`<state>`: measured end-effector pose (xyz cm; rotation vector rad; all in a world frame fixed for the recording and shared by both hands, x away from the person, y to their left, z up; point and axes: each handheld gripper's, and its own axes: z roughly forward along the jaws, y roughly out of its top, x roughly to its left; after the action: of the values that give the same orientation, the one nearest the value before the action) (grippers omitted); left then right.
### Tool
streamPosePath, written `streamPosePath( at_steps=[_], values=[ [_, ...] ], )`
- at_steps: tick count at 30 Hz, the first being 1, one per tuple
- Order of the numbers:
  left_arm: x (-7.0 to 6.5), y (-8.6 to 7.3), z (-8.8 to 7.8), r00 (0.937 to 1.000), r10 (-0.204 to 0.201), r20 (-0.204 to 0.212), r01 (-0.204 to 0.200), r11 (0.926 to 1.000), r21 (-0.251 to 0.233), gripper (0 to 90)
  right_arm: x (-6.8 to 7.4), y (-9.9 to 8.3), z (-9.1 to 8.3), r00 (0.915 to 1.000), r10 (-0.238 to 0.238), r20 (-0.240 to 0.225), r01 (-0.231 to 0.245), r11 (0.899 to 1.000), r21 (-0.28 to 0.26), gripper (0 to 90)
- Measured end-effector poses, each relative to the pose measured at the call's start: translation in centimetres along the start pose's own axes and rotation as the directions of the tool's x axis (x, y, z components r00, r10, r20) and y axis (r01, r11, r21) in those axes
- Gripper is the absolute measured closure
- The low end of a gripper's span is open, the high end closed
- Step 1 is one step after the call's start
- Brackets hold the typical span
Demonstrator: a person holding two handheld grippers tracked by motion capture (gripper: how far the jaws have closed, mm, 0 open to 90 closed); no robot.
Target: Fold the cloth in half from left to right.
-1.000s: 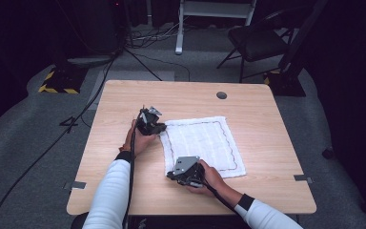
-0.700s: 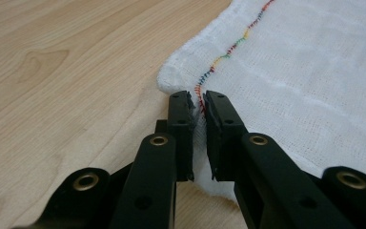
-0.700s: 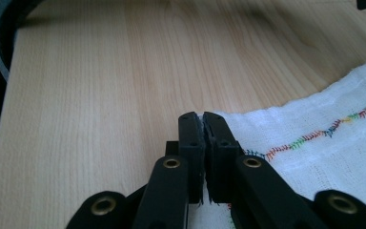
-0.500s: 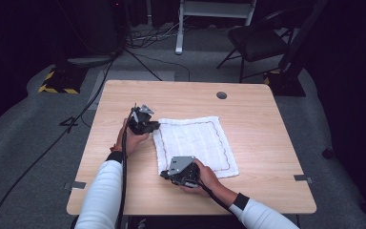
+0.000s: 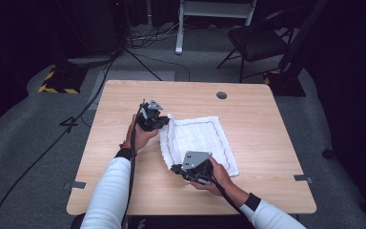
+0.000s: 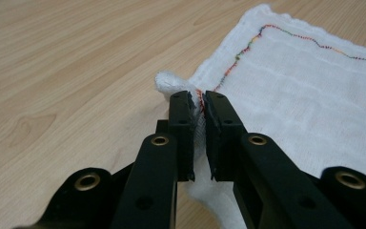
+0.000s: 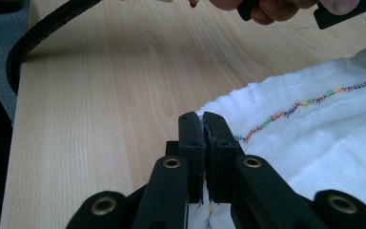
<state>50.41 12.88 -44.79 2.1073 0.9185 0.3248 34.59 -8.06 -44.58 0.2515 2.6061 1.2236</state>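
A white cloth (image 5: 198,145) lies mid-table (image 5: 267,119), its left edge now lifted and curling inward where a second ago it lay flat, a sign that a fold toward the right is under way. The left gripper (image 5: 158,120) is clamped on the cloth's far left corner and the right gripper (image 5: 177,168) on its near left corner, both pinching fabric tight. Since the earlier frames both hands have risen and drawn that edge in over the cloth, which looks narrower.
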Motion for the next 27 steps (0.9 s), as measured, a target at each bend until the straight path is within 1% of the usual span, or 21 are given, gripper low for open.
streamPosePath(
  at_steps=[4, 7, 10, 11, 13, 15, 16, 17, 18, 19, 23, 27],
  values=[
    [-0.9, 1.0, 0.7, 0.9999, 0.01, -0.002, -0.01, 0.9999, -0.011, 82.2, -0.4, -0.7, -1.3, 0.9996, 0.015, 0.022, -0.015, 1.0, -0.006, 87.2],
    [-1.5, 1.7, 1.2, 0.9998, 0.021, -0.002, -0.021, 0.9997, -0.016, 82.2, -0.8, -1.1, -2.3, 0.9987, 0.037, 0.035, -0.036, 0.999, -0.021, 87.2],
    [-2.1, 2.3, 1.8, 0.9995, 0.031, 0.006, -0.031, 0.9993, -0.023, 82.2, -1.1, -1.4, -3.4, 0.9972, 0.051, 0.054, -0.049, 0.998, -0.031, 87.2],
    [-2.3, 2.6, 1.9, 0.9989, 0.046, 0.007, -0.046, 0.9988, -0.017, 82.2, -1.3, -1.6, -3.7, 0.9968, 0.054, 0.06, -0.052, 0.998, -0.033, 87.2],
    [-2.8, 3.0, 2.4, 0.9982, 0.059, 0.005, -0.059, 0.9982, -0.01, 82.3, -1.6, -1.9, -4.5, 0.9959, 0.059, 0.069, -0.057, 0.998, -0.039, 87.2],
    [-3.1, 3.3, 2.8, 0.9971, 0.076, 0.006, -0.076, 0.9971, -0.002, 82.3, -1.9, -2.1, -5.1, 0.9947, 0.065, 0.08, -0.062, 0.997, -0.042, 87.2],
    [-3.1, 3.5, 2.9, 0.9968, 0.079, 0.011, -0.079, 0.9969, 0.003, 82.3, -2.0, -2.3, -5.4, 0.9939, 0.07, 0.086, -0.066, 0.997, -0.044, 87.2],
    [-3.3, 3.6, 3.1, 0.9972, 0.074, 0.008, -0.074, 0.9973, -0.001, 82.3, -2.2, -2.4, -5.7, 0.993, 0.077, 0.09, -0.073, 0.996, -0.046, 87.2],
    [-3.3, 3.8, 3.1, 0.9969, 0.078, 0.01, -0.078, 0.997, -0.002, 82.3, -2.3, -2.6, -6.0, 0.9923, 0.08, 0.095, -0.076, 0.996, -0.046, 87.2],
    [-3.4, 3.9, 3.3, 0.9972, 0.073, 0.015, -0.073, 0.9973, -0.007, 82.2, -2.4, -2.8, -6.3, 0.9915, 0.082, 0.101, -0.078, 0.996, -0.044, 87.2],
    [-3.9, 4.4, 3.8, 0.9972, 0.075, -0.007, -0.075, 0.9971, -0.015, 82.2, -3.0, -3.6, -7.2, 0.988, 0.101, 0.117, -0.097, 0.994, -0.041, 87.2],
    [-4.4, 4.8, 4.6, 0.9967, 0.081, -0.006, -0.081, 0.9965, -0.021, 82.3, -3.4, -4.5, -7.9, 0.9843, 0.114, 0.135, -0.11, 0.993, -0.032, 87.2]
  ],
)
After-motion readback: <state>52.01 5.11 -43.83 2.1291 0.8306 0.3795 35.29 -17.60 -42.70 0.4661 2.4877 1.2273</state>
